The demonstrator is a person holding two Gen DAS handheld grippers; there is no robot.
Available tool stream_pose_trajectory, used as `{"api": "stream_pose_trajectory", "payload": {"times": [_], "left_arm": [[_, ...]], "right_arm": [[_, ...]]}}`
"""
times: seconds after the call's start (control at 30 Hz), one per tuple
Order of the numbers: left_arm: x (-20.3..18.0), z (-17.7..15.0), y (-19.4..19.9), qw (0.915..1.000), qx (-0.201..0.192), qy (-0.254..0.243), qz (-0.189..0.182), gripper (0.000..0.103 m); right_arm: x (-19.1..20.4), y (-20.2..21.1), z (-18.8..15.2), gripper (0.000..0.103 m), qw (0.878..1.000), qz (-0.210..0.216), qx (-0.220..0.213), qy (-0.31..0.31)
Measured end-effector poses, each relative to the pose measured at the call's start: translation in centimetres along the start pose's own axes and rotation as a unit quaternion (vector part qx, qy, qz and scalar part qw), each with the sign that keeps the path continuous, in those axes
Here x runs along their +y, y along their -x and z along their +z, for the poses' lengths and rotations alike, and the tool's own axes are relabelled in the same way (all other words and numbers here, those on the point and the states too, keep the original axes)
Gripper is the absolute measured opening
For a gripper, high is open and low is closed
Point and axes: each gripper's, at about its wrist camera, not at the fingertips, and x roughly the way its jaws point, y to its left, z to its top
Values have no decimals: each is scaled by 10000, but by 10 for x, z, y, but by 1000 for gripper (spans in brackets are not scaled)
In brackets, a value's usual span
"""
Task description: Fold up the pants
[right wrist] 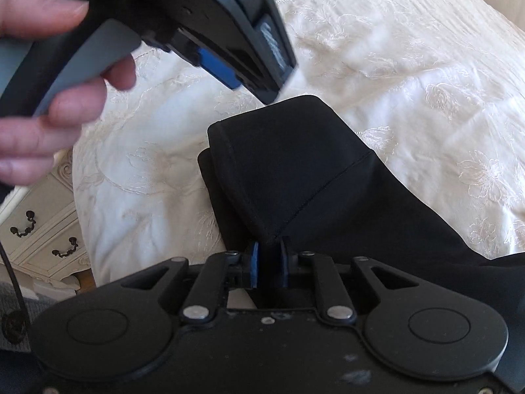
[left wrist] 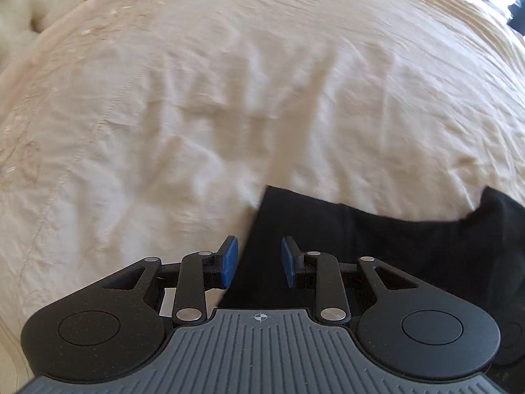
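1. Black pants [right wrist: 295, 170] lie on cream bedspread [left wrist: 164, 115], an edge already doubled over; fold looks partway, not finished.
2. Right gripper [right wrist: 269, 262] clenched on pants fabric.
3. Left gripper [left wrist: 259, 261] released, poised above pants' edge, holding nothing.

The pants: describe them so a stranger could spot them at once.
A cream embroidered bedspread covers the bed. On it lie the pants, a smooth black garment with a stitched seam, one layer pinched in the right gripper; the open left gripper holds nothing. They are the only dark fabric on the pale cover.
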Motion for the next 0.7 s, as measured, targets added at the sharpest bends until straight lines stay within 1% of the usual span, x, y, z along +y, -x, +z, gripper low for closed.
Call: {"api": "stream_pose_trajectory", "payload": {"times": [0.03,0.07,0.1,0.13,0.2,0.27,0.3,0.37,0.4,0.47,0.5,0.57,0.6,0.63,0.7], "left_arm": [[-12,-4,-9,9997,162,-140,-129,29],[-19,-8,-16,9992,310,-206,-140,29],[-24,-12,-23,9985,486,-246,-92,29],[-25,-18,-36,9974,672,-260,-14,29],[-26,-32,-40,9965,729,-371,141,29],[-32,-36,-39,9956,681,-571,286,30],[-36,-36,-38,9949,676,-649,376,30],[-41,-34,-31,9939,670,-698,534,29],[-43,-33,-27,9942,628,-660,576,29],[-50,-29,-18,9963,419,-542,509,29],[-54,-29,-11,9968,331,-535,493,29],[-68,-30,2,9968,185,-576,519,29],[-74,-31,7,9968,133,-592,510,30],[-84,-33,8,9969,103,-611,485,30],[-100,-37,7,9967,185,-637,466,30]], "right_arm": [[-1,3,-1,20,10000,-31,-63,-14],[-2,8,-2,21,9999,-52,-137,-32],[-4,16,-5,26,9998,-67,-198,-65],[-7,23,-8,26,9996,-77,-231,-119],[-15,43,-19,27,9989,-154,-320,-311],[-29,65,-35,27,9964,-281,-417,-678],[-38,76,-44,28,9938,-373,-469,-933],[-61,97,-65,28,9845,-594,-548,-1559],[-77,110,-80,29,9749,-781,-586,-2002],[-106,130,-108,29,9533,-1143,-665,-2715],[-124,144,-128,29,9360,-1383,-724,-3155],[-151,164,-161,30,9018,-1813,-805,-3838],[-168,177,-183,31,8778,-2063,-848,-4239],[-183,186,-202,32,8570,-2239,-876,-4558],[-214,208,-245,33,8078,-2624,-925,-5197]]}}
